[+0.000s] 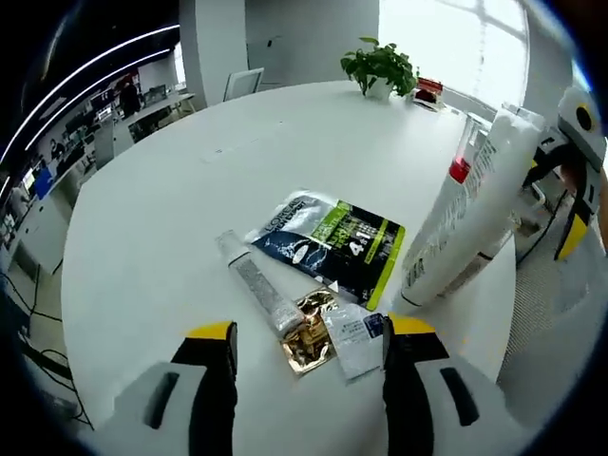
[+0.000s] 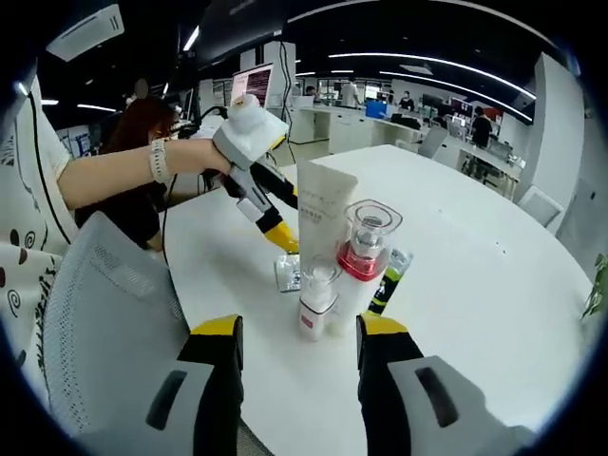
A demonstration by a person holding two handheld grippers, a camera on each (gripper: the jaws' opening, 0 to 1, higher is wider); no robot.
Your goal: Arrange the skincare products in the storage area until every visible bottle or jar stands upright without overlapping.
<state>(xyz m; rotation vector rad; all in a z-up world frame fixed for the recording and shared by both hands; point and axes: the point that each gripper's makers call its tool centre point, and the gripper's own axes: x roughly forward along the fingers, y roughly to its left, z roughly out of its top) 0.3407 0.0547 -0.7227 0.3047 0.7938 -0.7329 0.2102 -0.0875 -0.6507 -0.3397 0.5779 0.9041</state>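
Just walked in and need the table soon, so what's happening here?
A person is tidying skincare products on a round white table with two handheld claws. The right claw sits around the base of a tall white bottle. The left claw hovers open over a small tube and sachets lying flat.

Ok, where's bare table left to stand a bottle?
Free: the wide stretch of table between the flat packets and the potted plant, and left of the grey tube. Crowded: the near edge, with the dark pouch, gold sachet and tall white bottle.
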